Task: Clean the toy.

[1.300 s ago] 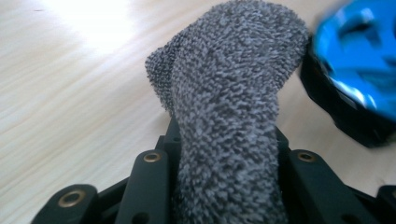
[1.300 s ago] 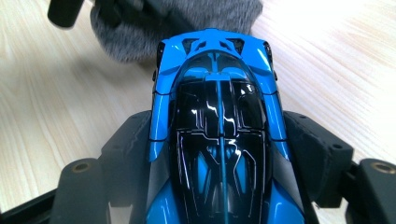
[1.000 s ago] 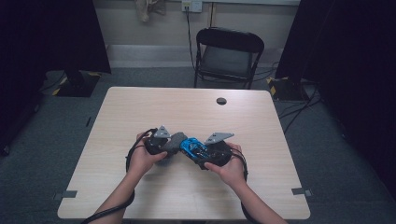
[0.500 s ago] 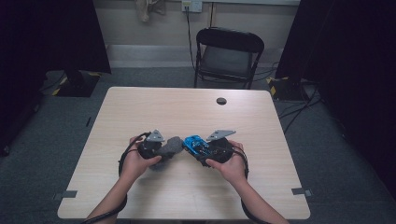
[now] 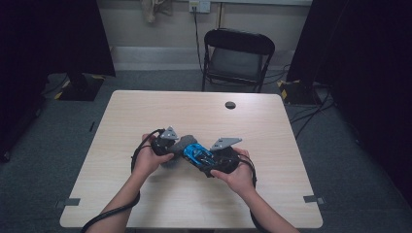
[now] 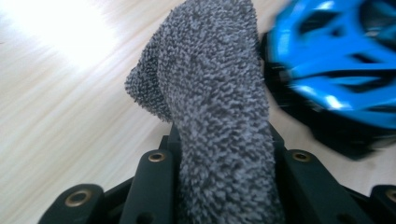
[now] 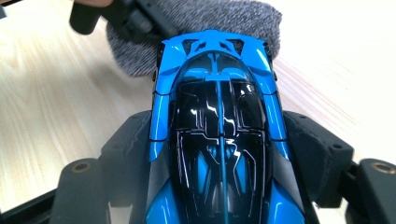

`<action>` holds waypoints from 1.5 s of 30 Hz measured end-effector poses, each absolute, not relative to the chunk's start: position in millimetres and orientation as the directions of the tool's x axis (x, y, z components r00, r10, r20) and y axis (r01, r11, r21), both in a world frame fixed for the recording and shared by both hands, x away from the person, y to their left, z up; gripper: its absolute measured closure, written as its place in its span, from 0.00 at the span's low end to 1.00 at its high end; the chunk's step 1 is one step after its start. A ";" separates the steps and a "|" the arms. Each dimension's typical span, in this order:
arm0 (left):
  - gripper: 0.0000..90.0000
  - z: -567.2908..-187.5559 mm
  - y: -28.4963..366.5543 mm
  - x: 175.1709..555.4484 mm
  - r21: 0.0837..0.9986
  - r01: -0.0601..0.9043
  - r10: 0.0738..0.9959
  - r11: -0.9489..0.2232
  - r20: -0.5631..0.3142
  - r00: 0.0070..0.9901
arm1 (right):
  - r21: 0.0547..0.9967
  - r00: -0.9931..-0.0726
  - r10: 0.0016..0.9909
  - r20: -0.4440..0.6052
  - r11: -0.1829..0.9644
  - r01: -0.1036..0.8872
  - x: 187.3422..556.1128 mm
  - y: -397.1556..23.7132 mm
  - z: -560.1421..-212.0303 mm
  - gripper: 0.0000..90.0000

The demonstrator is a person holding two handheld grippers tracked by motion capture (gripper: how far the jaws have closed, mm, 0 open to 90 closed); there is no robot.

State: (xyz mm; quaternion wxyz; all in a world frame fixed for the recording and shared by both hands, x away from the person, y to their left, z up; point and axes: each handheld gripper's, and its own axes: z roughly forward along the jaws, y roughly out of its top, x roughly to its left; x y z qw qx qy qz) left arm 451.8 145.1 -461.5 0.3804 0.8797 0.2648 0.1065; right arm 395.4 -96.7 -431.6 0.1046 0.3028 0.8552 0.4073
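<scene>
Gripping a grey terry cloth (image 6: 215, 107) tight between its jaws, left gripper (image 5: 171, 147) low over the pale wooden table (image 5: 145, 111); right gripper (image 5: 214, 162) clamped on a blue and black toy car (image 7: 219, 140), cloth pressed against the car's end near mid-table

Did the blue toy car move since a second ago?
No. The blue toy car sits at the same spot below the table's black hole.

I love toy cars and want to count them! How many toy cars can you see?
1. The blue toy car sits near the table's middle, held in the right gripper, its end against a grey cloth.
</scene>
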 end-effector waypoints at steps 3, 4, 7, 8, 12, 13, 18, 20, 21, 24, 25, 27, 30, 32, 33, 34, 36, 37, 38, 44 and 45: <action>0.75 -463.0 143.3 450.7 0.728 0.380 0.541 -0.570 -0.016 0.841 | 0.759 -0.787 0.612 0.074 0.477 0.443 397.8 -99.7 -434.0 0.31; 0.75 -463.2 143.1 450.2 0.723 0.380 0.539 -0.577 -0.013 0.842 | 0.759 -0.787 0.613 0.072 0.479 0.442 398.0 -100.1 -434.5 0.31; 0.75 -464.1 142.3 447.5 0.704 0.377 0.544 -0.602 0.017 0.839 | 0.754 -0.784 0.617 0.071 0.481 0.447 398.8 -100.8 -437.7 0.31; 0.74 -465.0 142.4 446.2 0.700 0.375 0.548 -0.608 0.028 0.836 | 0.751 -0.783 0.617 0.077 0.480 0.452 399.2 -101.0 -439.0 0.31; 0.55 -473.1 144.4 444.1 0.694 0.412 0.588 -0.590 0.020 0.809 | 0.745 -0.780 0.621 0.077 0.484 0.459 399.5 -100.7 -444.2 0.31; 0.47 -474.7 145.0 443.5 0.695 0.424 0.599 -0.581 0.012 0.801 | 0.739 -0.781 0.620 0.074 0.492 0.461 399.5 -100.4 -445.1 0.31; 0.26 -473.8 152.5 436.4 0.700 0.449 0.633 -0.556 0.007 0.774 | 0.730 -0.776 0.626 0.079 0.494 0.473 400.6 -103.4 -451.7 0.31; 0.23 -473.1 155.4 433.1 0.699 0.447 0.636 -0.558 0.014 0.772 | 0.731 -0.775 0.627 0.083 0.490 0.475 401.1 -104.7 -453.2 0.31; 0.23 -474.2 156.2 431.7 0.695 0.449 0.633 -0.562 0.012 0.774 | 0.730 -0.774 0.628 0.087 0.488 0.478 401.1 -105.0 -453.4 0.31; 0.26 -476.7 159.1 428.3 0.685 0.451 0.634 -0.573 0.022 0.773 | 0.729 -0.776 0.626 0.075 0.497 0.471 400.7 -103.8 -452.9 0.31; 0.26 -476.5 160.4 427.5 0.680 0.449 0.635 -0.580 0.031 0.772 | 0.732 -0.777 0.624 0.082 0.491 0.472 400.5 -103.8 -452.7 0.31; 0.27 -476.8 162.5 425.3 0.659 0.449 0.632 -0.603 0.052 0.773 | 0.733 -0.778 0.624 0.077 0.494 0.468 399.3 -103.4 -452.2 0.31; 0.41 -480.3 164.2 424.6 0.653 0.434 0.609 -0.620 0.052 0.791 | 0.732 -0.780 0.620 0.087 0.491 0.472 399.0 -103.1 -452.8 0.31; 0.61 -479.2 165.7 425.6 0.658 0.441 0.616 -0.610 0.044 0.787 | 0.729 -0.784 0.615 0.087 0.497 0.471 398.5 -101.6 -453.6 0.31; 0.67 -478.6 166.0 426.2 0.663 0.437 0.610 -0.608 0.037 0.792 | 0.730 -0.785 0.613 0.087 0.497 0.469 398.0 -100.5 -453.9 0.31; 0.71 -477.5 164.2 426.8 0.675 0.430 0.590 -0.599 0.009 0.807 | 0.729 -0.785 0.613 0.083 0.500 0.467 397.7 -99.5 -453.9 0.31; 0.75 -475.6 158.2 424.6 0.688 0.408 0.547 -0.601 -0.019 0.837 | 0.729 -0.783 0.618 0.079 0.500 0.468 398.1 -97.0 -453.8 0.31; 0.76 -475.2 155.7 423.5 0.691 0.403 0.539 -0.600 -0.023 0.842 | 0.730 -0.777 0.626 0.072 0.497 0.468 398.6 -96.5 -453.4 0.31; 0.76 -473.7 153.4 422.1 0.687 0.391 0.527 -0.612 -0.014 0.850 | 0.731 -0.777 0.627 0.067 0.499 0.465 399.5 -96.7 -453.0 0.31; 0.76 -471.0 157.3 417.2 0.712 0.401 0.504 -0.577 -0.076 0.860 | 0.734 -0.755 0.652 0.069 0.480 0.481 404.0 -103.8 -449.0 0.31; 0.76 -470.5 158.7 416.7 0.709 0.403 0.506 -0.579 -0.075 0.859 | 0.736 -0.749 0.659 0.068 0.473 0.484 404.3 -106.1 -449.0 0.31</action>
